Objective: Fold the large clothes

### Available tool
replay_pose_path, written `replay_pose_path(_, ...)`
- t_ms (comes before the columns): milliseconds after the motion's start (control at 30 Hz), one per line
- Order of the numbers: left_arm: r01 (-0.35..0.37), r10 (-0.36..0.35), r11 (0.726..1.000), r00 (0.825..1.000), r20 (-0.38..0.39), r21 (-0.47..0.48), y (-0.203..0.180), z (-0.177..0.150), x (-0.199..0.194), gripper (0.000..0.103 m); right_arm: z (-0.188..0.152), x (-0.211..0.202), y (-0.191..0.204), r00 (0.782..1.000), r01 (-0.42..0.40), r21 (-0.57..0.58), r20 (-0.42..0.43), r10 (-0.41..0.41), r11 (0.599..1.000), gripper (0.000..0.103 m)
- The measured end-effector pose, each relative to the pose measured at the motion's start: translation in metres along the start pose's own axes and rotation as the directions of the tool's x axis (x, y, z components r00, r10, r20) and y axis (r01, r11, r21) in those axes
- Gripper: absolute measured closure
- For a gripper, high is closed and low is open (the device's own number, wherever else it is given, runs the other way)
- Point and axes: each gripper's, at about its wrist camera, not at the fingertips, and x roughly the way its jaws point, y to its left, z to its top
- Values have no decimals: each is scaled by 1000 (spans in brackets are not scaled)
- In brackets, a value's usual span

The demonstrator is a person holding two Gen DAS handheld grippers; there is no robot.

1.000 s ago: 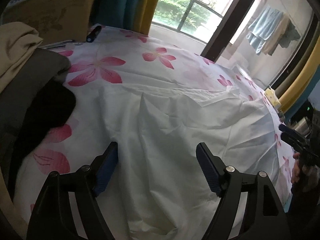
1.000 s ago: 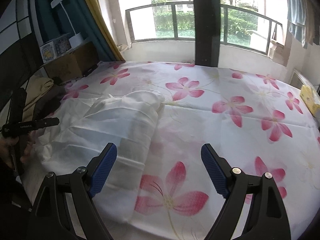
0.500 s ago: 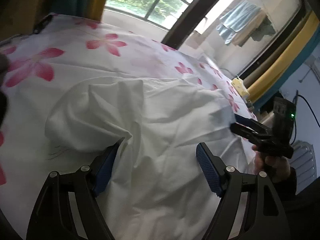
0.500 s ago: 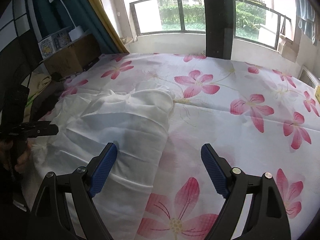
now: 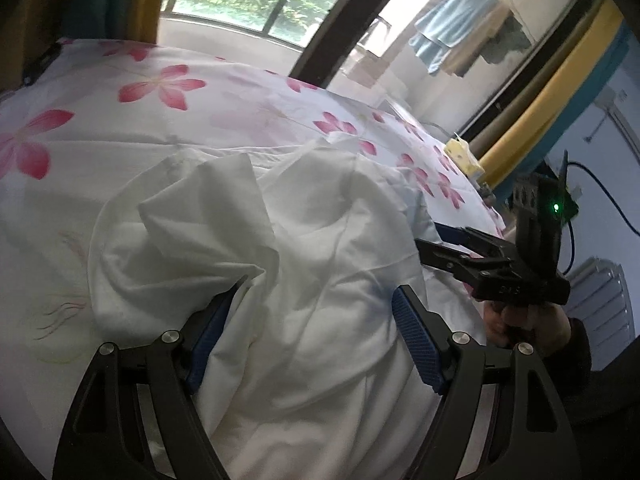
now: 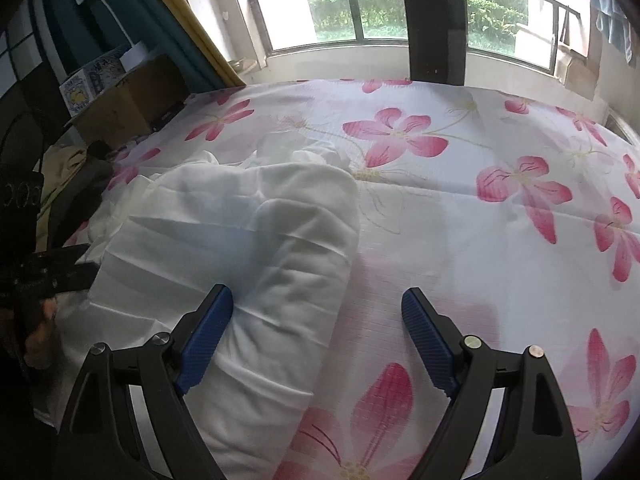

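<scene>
A large white garment point(image 5: 312, 248) lies crumpled on the flowered bed sheet point(image 5: 168, 92); it also shows in the right wrist view point(image 6: 256, 240). My left gripper point(image 5: 316, 320) is open, low over the bunched cloth, with cloth between its blue pads. My right gripper point(image 6: 316, 320) is open, its left pad touching the garment's folded right edge, its right pad over bare sheet point(image 6: 500, 220). The right gripper also shows in the left wrist view point(image 5: 452, 248), at the garment's right edge. The left gripper shows in the right wrist view point(image 6: 60, 264), at the garment's left edge.
A cardboard box point(image 6: 132, 100) and piled clothes point(image 6: 72, 176) sit at the bed's left side. A window with a railing point(image 6: 400, 12) runs behind the bed. A yellow item point(image 5: 464, 156) lies at the bed's far right edge.
The left gripper has swung right and dropped onto the garment, which has bunched up. The right gripper has moved forward and left, closer to the garment's folded edge. Both stayed open.
</scene>
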Motion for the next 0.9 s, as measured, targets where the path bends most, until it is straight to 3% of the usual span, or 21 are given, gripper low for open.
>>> replay_pose_path(167, -53, 54, 996, 999, -8, 71, -14, 0, 7, 25, 1, 4, 7, 1000, -5, -18, 2, 5, 1000, 17)
replay_pose_path(267, -65, 66, 995, 998, -13, 79, -15, 0, 9, 41, 1, 5, 11, 1000, -12, -26, 2, 12, 1000, 18)
replay_pose_path(467, -40, 41, 996, 999, -13, 85, -18, -1, 12, 62, 0, 5, 19, 998, -63, -25, 6, 63, 998, 35)
replay_pose_path(633, -51, 51, 995, 999, 3, 83, -23, -1, 11, 66, -2, 3, 19, 996, -89, -12, 13, 89, 996, 44)
replay_pose_path(700, -51, 50, 995, 999, 10, 82, -24, -1, 9, 67, -3, 2, 17, 993, -112, 18, 27, 111, 994, 56)
replay_pose_path(900, -41, 38, 995, 999, 32, 91, -29, -1, -1, 69, -1, -6, 22, 989, -140, -16, 48, 141, 990, 71)
